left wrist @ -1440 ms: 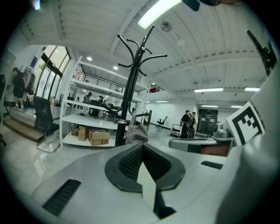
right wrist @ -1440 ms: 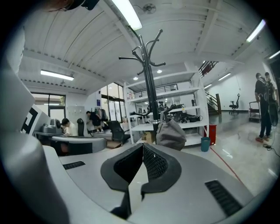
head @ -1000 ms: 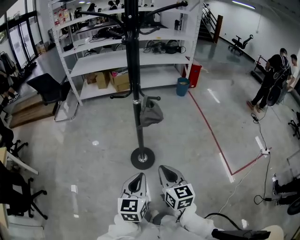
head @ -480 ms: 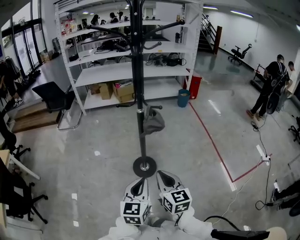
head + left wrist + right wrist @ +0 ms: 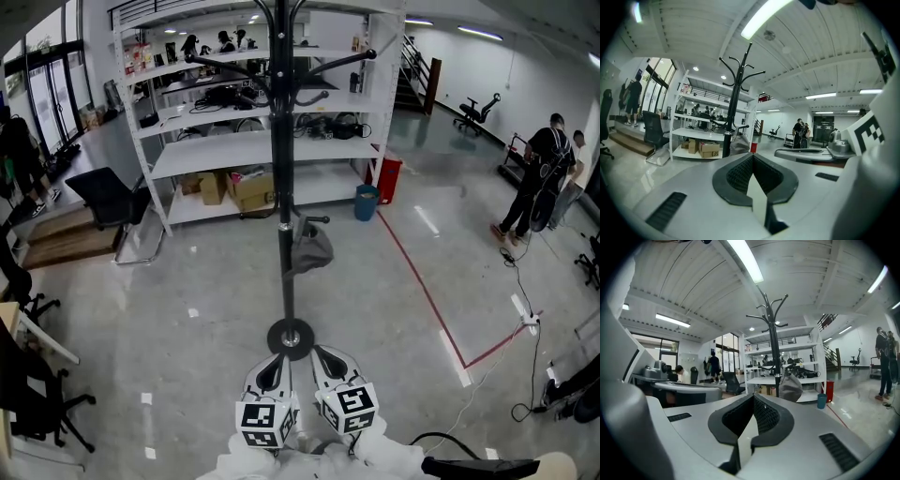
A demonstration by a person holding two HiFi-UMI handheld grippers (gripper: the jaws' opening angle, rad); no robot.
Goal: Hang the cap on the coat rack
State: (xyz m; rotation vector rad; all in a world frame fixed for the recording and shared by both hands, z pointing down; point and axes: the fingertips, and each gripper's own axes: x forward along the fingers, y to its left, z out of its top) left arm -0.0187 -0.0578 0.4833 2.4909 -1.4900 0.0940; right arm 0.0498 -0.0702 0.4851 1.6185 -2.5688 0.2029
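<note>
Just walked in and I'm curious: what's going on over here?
A person stands before a tall black metal coat rack, a gripper in each hand. A soft grey cap hangs on one of its low pegs. The left gripper and right gripper are both shut and empty, held low near the rack's round base, clear of the cap.

The cap [image 5: 309,249] is soft grey cloth, the coat rack [image 5: 284,187] matt black metal.

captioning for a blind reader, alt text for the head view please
A grey cap hangs on a low peg of a black coat rack; the left claw and right claw sit shut and empty near its base.
</note>
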